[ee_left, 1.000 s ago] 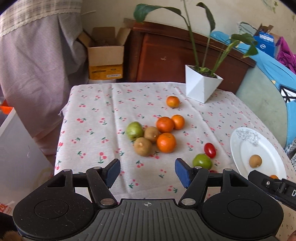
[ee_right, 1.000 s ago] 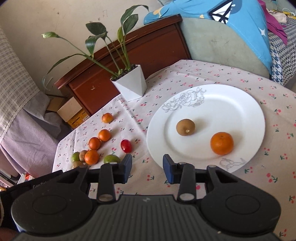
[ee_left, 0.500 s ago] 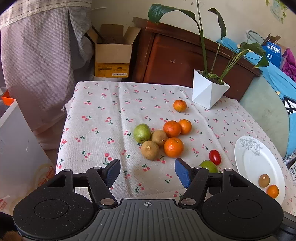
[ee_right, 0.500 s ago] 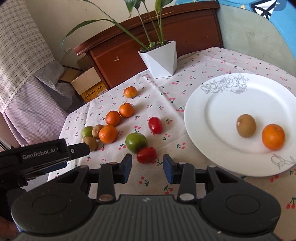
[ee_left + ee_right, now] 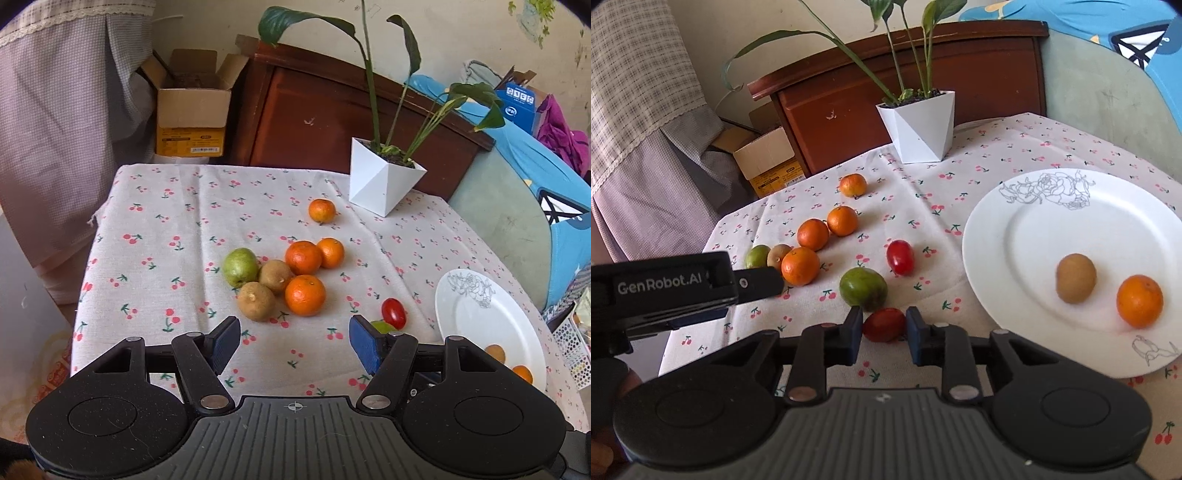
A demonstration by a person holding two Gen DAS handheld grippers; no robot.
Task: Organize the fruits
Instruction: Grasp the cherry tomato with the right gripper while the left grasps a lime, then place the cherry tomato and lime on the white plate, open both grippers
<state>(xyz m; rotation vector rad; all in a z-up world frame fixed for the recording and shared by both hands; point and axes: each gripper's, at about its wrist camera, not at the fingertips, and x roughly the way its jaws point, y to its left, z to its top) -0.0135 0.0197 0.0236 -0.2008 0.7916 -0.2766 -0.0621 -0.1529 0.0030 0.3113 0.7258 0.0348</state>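
Observation:
My right gripper (image 5: 884, 332) is low over the cherry-print cloth, its jaws closing, and both pads touch the sides of a red tomato (image 5: 884, 324). Just beyond it lie a green fruit (image 5: 863, 288) and a second red tomato (image 5: 900, 257). To the right, the white plate (image 5: 1034, 229) holds a kiwi (image 5: 1075, 278) and an orange (image 5: 1140, 301). My left gripper (image 5: 293, 341) hovers open above bare cloth with nothing between its fingers. Ahead of it sits a cluster of oranges (image 5: 305, 295), two kiwis (image 5: 256, 301) and a green fruit (image 5: 240, 266).
A white angular pot with a plant (image 5: 384, 181) stands at the table's far right, with a lone orange (image 5: 322, 211) near it. Beyond the far edge are a wooden cabinet (image 5: 314, 110) and a cardboard box (image 5: 192, 110). A mesh basket (image 5: 572, 350) sits past the plate.
My right gripper swung left from in front of the plate to the near red tomato, and its jaws narrowed around it. The left gripper stayed open and hardly moved.

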